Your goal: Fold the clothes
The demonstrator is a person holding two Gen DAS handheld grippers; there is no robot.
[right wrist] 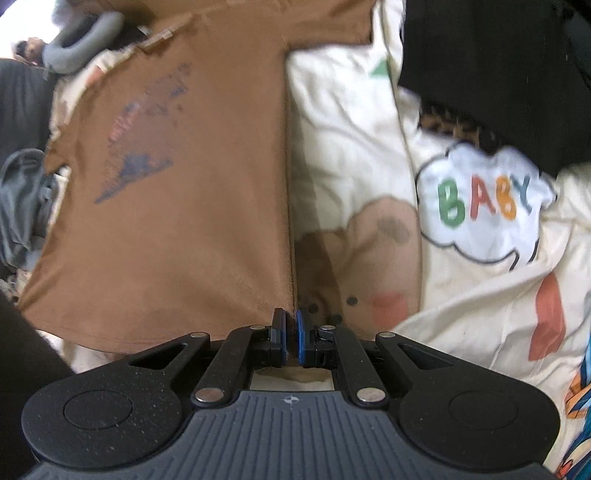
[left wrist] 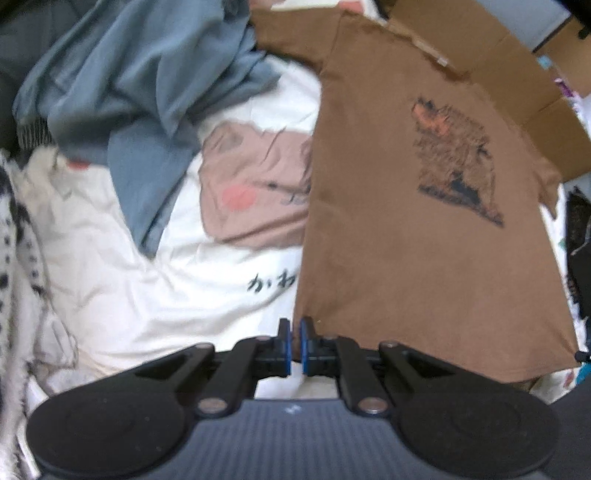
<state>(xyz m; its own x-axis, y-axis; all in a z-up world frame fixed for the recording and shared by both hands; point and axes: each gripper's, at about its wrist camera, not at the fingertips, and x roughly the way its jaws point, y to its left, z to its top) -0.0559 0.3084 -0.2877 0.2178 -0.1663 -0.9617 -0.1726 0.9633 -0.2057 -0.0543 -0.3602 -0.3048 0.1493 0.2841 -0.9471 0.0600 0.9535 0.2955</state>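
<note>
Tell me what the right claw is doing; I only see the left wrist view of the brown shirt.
Observer: The right claw is shut on the brown shirt, at a hem corner.
Operator: What lies beside that corner?
Observer: Cream bedding with a cloud patch reading BABY.
Operator: Anything near the collar?
Observer: A grey neck pillow lies just past it.

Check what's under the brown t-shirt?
The brown t-shirt lies over a cream printed blanket; a pink bear print runs under its edge. A cardboard box sits past its collar end. Whatever lies beneath the shirt's middle is covered.
</note>
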